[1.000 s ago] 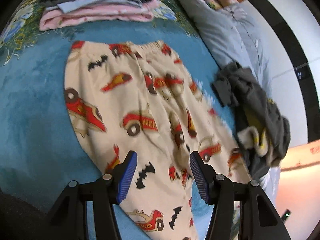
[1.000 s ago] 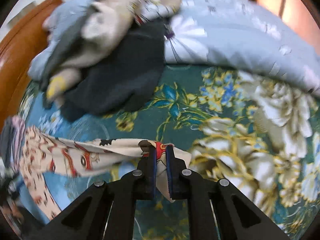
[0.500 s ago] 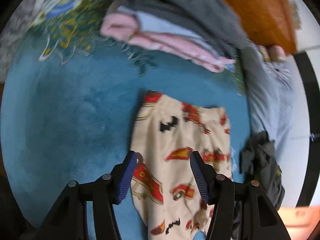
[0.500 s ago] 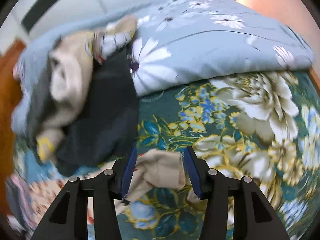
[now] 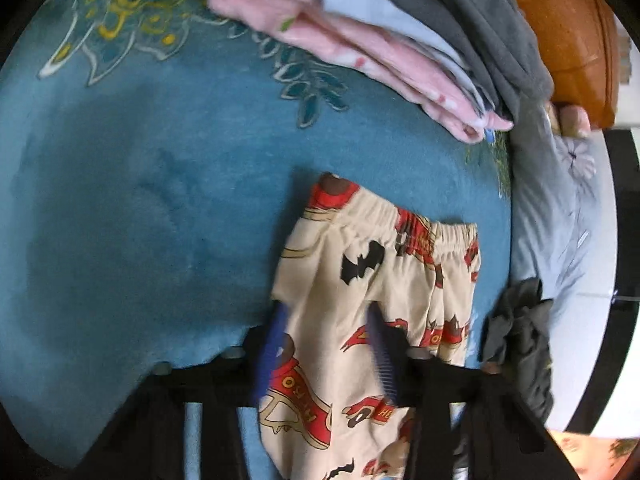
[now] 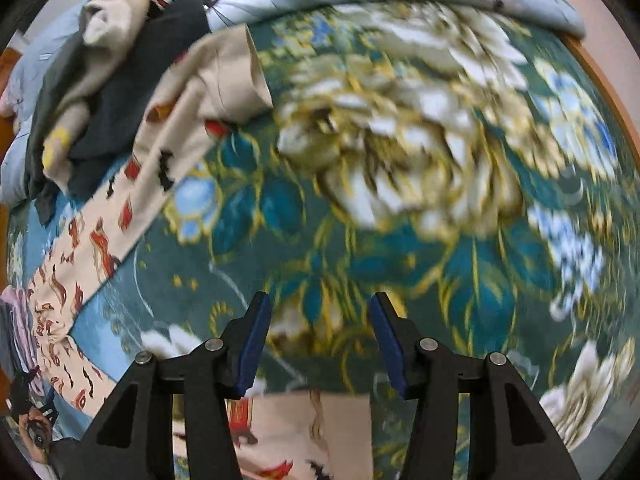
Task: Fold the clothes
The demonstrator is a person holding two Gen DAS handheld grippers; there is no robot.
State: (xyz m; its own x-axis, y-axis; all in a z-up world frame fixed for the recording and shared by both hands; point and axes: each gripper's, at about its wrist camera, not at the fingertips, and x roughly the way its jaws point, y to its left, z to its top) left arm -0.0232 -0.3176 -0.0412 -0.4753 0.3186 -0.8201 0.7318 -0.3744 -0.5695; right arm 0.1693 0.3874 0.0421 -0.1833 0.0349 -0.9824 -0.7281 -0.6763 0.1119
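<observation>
Our left gripper [image 5: 326, 354] stands released, jaws spread over the waistband end of the cartoon-print pajama pants [image 5: 372, 300] at lower centre of its view; our right gripper [image 6: 316, 344] is likewise unclenched over the floral bedspread [image 6: 400, 160], a pant leg [image 6: 120, 200] trailing to the upper left. We judge the next step is pinching the waistband [image 5: 400, 216] corners squarely, so the fold lands flat. Bare blue blanket [image 5: 140, 200] at left gives room; the folded clothes stack [image 5: 400, 40] above and the dark unfolded heap [image 5: 520, 340] at right hem us in
</observation>
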